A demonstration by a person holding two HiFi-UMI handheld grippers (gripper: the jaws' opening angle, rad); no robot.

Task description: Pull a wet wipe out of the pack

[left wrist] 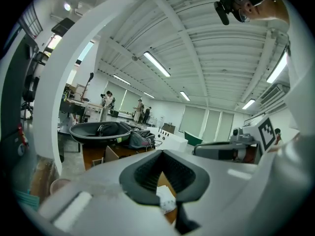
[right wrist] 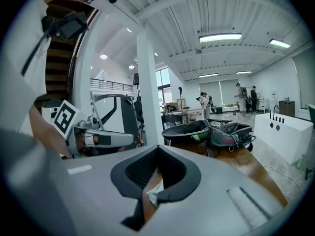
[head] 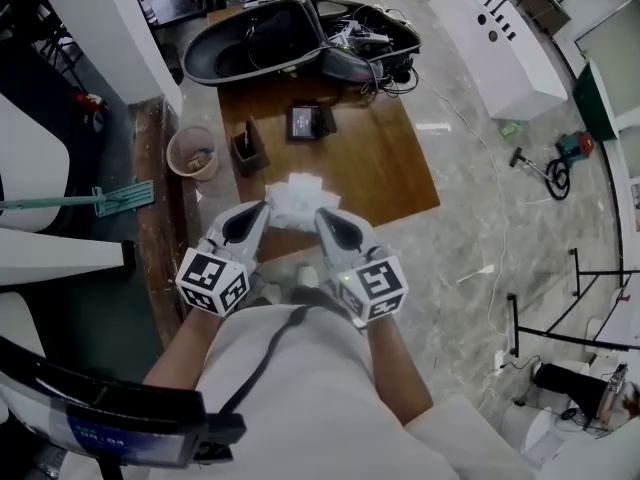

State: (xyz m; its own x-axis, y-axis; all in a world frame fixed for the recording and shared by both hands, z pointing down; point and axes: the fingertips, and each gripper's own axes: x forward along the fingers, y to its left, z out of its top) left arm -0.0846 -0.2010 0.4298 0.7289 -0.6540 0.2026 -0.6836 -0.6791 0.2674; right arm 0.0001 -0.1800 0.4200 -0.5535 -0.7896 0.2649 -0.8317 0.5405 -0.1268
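Your left tongs [head: 262,210] and right tongs [head: 322,217] are both closed with nothing in them. Their tips angle inward at the wet wipe pack [head: 298,197], which lies just ahead near the tabletop's [head: 385,163] front edge. That likely lets one pin it while the other plucks.

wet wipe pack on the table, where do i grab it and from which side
Probably its near edge, coming from the person's side. The wet wipe pack lies flat on the table, so only its thin edges offer a pinch, and the left hand-held gripper and right hand-held gripper sit at that edge, jaws shut.
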